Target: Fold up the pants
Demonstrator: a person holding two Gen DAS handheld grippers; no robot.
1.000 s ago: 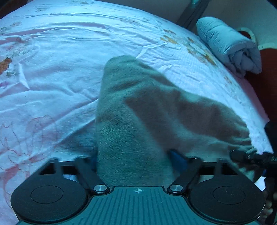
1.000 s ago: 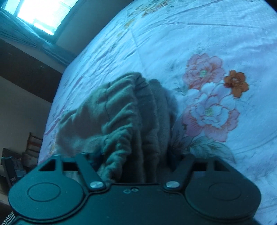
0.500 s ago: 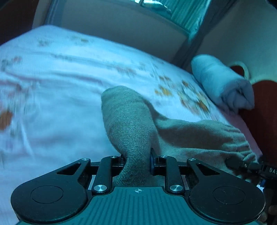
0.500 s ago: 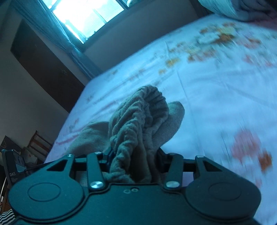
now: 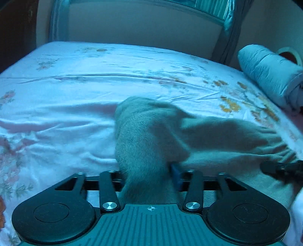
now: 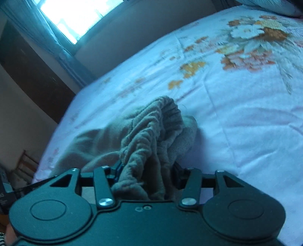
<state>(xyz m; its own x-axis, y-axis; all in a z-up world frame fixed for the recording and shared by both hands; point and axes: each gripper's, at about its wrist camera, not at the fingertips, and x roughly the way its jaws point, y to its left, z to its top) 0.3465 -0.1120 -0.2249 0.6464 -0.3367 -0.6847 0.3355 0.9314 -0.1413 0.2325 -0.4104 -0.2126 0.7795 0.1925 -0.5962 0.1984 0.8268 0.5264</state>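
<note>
Both grippers point(image 5: 147, 176) point(image 6: 145, 176) low over pants point(image 5: 151, 132)

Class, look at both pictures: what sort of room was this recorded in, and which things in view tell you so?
Most likely a bedroom in a home. A bed with a floral bedsheet fills both views, a rolled blue quilt lies at its far corner, and a curtained window stands beyond the bed. Grey pants lie on the sheet.
</note>
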